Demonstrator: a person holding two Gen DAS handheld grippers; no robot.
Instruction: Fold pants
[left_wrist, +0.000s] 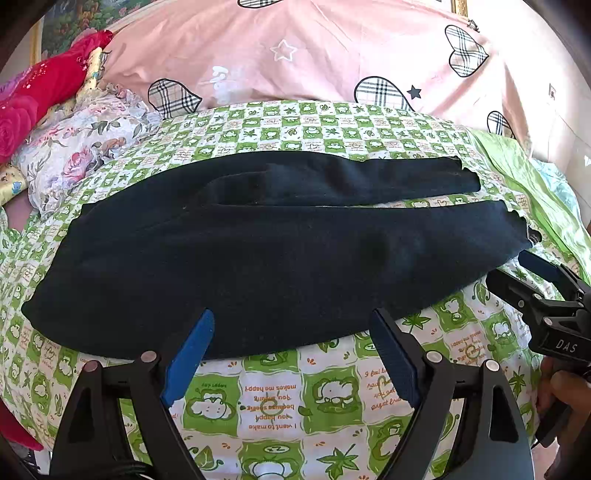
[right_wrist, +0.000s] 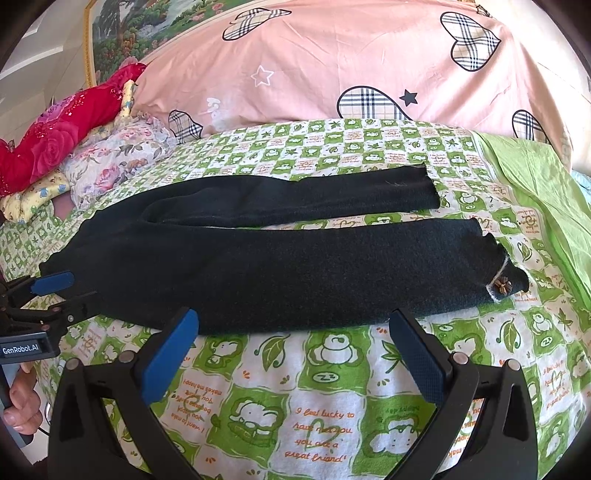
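Dark navy pants lie flat on the green-and-white checked sheet, waist at the left, two legs running right with a narrow gap between them. They also show in the right wrist view, with a small brown bow at the near leg's cuff. My left gripper is open, its fingertips at the near edge of the pants' waist end. My right gripper is open at the near edge of the near leg. Each gripper shows in the other's view: the right one and the left one.
A pink quilt with plaid hearts rises behind the pants. Floral and red pillows lie at the back left. A plain green cloth lies at the right edge of the bed.
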